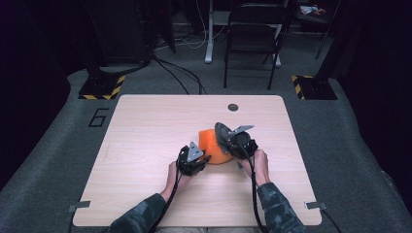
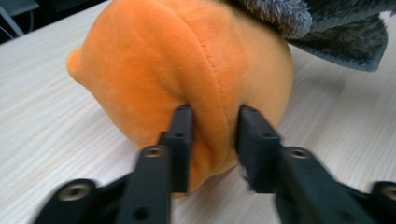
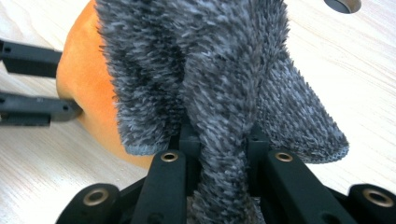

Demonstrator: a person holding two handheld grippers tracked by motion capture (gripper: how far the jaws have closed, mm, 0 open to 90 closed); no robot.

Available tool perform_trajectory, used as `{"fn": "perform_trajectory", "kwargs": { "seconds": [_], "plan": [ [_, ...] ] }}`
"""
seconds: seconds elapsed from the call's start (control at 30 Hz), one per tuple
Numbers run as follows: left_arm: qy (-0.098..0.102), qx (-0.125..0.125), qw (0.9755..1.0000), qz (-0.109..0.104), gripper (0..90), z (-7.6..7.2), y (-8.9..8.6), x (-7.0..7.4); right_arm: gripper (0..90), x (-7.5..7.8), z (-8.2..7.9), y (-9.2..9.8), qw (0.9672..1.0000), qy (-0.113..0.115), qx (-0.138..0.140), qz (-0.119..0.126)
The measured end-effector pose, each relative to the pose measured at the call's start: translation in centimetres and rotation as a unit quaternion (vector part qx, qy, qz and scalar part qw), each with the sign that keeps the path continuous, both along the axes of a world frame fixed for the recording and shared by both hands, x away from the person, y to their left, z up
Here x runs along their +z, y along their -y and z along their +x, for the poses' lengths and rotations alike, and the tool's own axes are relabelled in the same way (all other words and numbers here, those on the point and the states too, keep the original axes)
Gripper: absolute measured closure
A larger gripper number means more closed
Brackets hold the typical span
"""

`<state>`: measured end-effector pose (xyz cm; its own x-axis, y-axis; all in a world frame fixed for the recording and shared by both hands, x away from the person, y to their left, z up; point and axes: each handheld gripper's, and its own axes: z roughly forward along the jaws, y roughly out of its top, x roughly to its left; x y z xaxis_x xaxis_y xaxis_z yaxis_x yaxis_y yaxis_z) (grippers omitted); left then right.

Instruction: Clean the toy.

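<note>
An orange plush toy (image 1: 213, 141) lies near the middle of the wooden table (image 1: 145, 141). A grey fuzzy cloth (image 1: 223, 132) drapes over its right side. My left gripper (image 1: 206, 158) comes at the toy from the near left, and its jaws pinch a fold of the orange plush (image 2: 177, 56) between the pads, left gripper (image 2: 215, 126). My right gripper (image 1: 229, 143) is shut on a gathered strip of the grey cloth (image 3: 210, 70), right gripper (image 3: 223, 140). The right gripper view also shows the orange plush (image 3: 88, 84) behind the cloth with the left gripper (image 3: 70, 84) on it.
A round cable hole (image 1: 233, 107) sits in the table's far middle. Bare wood surrounds the toy on all sides. Beyond the table stand a black folding chair (image 1: 252, 34) and two stand bases with hazard stripes (image 1: 102, 87), with cables on the floor.
</note>
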<state>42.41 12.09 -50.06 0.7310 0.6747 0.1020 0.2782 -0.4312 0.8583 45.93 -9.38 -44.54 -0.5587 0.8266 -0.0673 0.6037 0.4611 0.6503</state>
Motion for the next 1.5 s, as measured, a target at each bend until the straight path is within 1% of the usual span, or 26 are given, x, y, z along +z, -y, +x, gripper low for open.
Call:
{"fn": "perform_trajectory", "kwargs": {
  "seconds": [0.1,0.17,0.2,0.3,0.33,0.37,0.4,0.5,0.53,0.57,0.63,0.7,0.77,0.83,0.9,0.93,1.07,1.1,1.13,1.2,1.23,1.3,1.33,1.37,1.4,1.5],
  "plan": [
    [0.000,0.001,1.0000,-0.007,79.5,0.1,-0.2,0.1,75.6,0.3,-0.1,0.1,0.9999,0.004,-0.004,0.009],
    [-0.002,0.002,0.9999,-0.016,82.6,0.1,-0.3,0.1,75.5,1.4,-0.4,-0.1,0.9997,0.020,-0.001,0.013],
    [-0.002,0.002,0.9998,-0.018,82.6,0.2,-0.4,0.2,75.5,1.4,-0.4,-0.1,0.9997,0.020,-0.001,0.013],
    [-0.005,-0.001,0.9996,-0.030,83.8,0.3,-0.6,0.7,75.5,2.8,-1.1,-0.8,0.9987,0.033,0.014,0.037],
    [-0.015,-0.006,0.9990,-0.041,84.0,0.2,-0.7,1.0,75.4,3.1,-1.4,-1.1,0.9984,0.034,0.018,0.042],
    [-0.015,-0.006,0.9990,-0.041,84.0,0.2,-0.7,1.0,75.4,3.1,-1.4,-1.1,0.9984,0.034,0.018,0.042],
    [-0.022,-0.010,0.9984,-0.050,84.1,0.0,-0.6,1.3,75.4,3.5,-1.8,-1.7,0.9975,0.043,0.031,0.046],
    [-0.023,-0.021,0.9983,-0.049,84.1,-0.2,-0.5,1.6,75.0,3.5,-2.0,-2.4,0.9973,0.044,0.039,0.044],
    [-0.019,-0.019,0.9984,-0.050,84.1,-0.4,-0.3,1.6,74.9,3.0,-1.8,-2.9,0.9980,0.041,0.041,0.027],
    [-0.020,-0.023,0.9986,-0.044,84.1,-0.4,-0.4,1.6,74.9,3.0,-1.8,-2.9,0.9980,0.041,0.041,0.027],
    [-0.031,-0.021,0.9981,-0.048,84.0,-0.2,-0.3,1.3,75.2,2.2,-1.4,-2.9,0.9989,0.024,0.035,0.022],
    [-0.035,-0.024,0.9979,-0.048,83.8,-0.1,-0.4,1.2,75.1,1.9,-1.2,-2.7,0.9989,0.020,0.038,0.020],
    [-0.033,-0.021,0.9980,-0.050,83.4,0.0,-0.4,1.1,75.1,1.9,-1.2,-2.4,0.9993,0.021,0.030,-0.001],
    [-0.036,-0.021,0.9979,-0.049,83.2,0.1,-0.5,1.1,75.1,1.7,-1.1,-1.8,0.9995,0.019,0.025,-0.007],
    [-0.037,-0.022,0.9978,-0.049,82.9,0.1,-0.5,1.1,75.1,1.5,-1.0,-1.5,0.9997,0.017,0.018,-0.007],
    [-0.035,-0.021,0.9979,-0.051,82.8,0.2,-0.6,1.0,75.0,1.2,-0.7,-0.7,0.9999,0.006,0.008,-0.005],
    [-0.037,-0.018,0.9977,-0.054,82.3,0.4,-0.7,0.9,75.0,0.4,-0.2,0.5,0.9999,-0.010,-0.007,-0.001],
    [-0.041,-0.018,0.9974,-0.056,82.0,0.4,-0.8,0.8,74.8,-0.3,0.2,1.1,0.9996,-0.024,-0.017,0.000],
    [-0.045,-0.018,0.9971,-0.059,82.0,0.4,-0.8,0.8,74.8,-0.3,0.2,1.1,0.9996,-0.024,-0.017,0.000],
    [-0.042,-0.016,0.9972,-0.059,81.8,0.5,-0.9,0.7,74.7,-1.6,0.8,2.0,0.9986,-0.042,-0.031,-0.003],
    [-0.042,-0.016,0.9972,-0.059,81.7,0.5,-0.9,0.7,74.7,-1.6,0.8,2.0,0.9986,-0.042,-0.031,-0.003],
    [-0.043,-0.017,0.9971,-0.060,81.7,0.6,-1.0,0.7,74.6,-2.4,1.2,2.4,0.9975,-0.059,-0.040,-0.005],
    [-0.044,-0.015,0.9969,-0.064,81.6,0.7,-1.1,0.6,74.5,-3.5,1.6,2.6,0.9961,-0.074,-0.046,-0.013],
    [-0.044,-0.015,0.9969,-0.064,81.5,0.7,-1.1,0.6,74.5,-3.5,1.6,2.6,0.9961,-0.074,-0.046,-0.013],
    [-0.048,-0.014,0.9966,-0.065,81.4,0.7,-1.2,0.6,74.4,-4.6,1.9,2.8,0.9946,-0.090,-0.050,-0.008],
    [-0.054,-0.015,0.9962,-0.067,81.1,0.8,-1.5,0.6,74.3,-4.5,2.1,2.8,0.9946,-0.091,-0.049,-0.008]
  ]
}}
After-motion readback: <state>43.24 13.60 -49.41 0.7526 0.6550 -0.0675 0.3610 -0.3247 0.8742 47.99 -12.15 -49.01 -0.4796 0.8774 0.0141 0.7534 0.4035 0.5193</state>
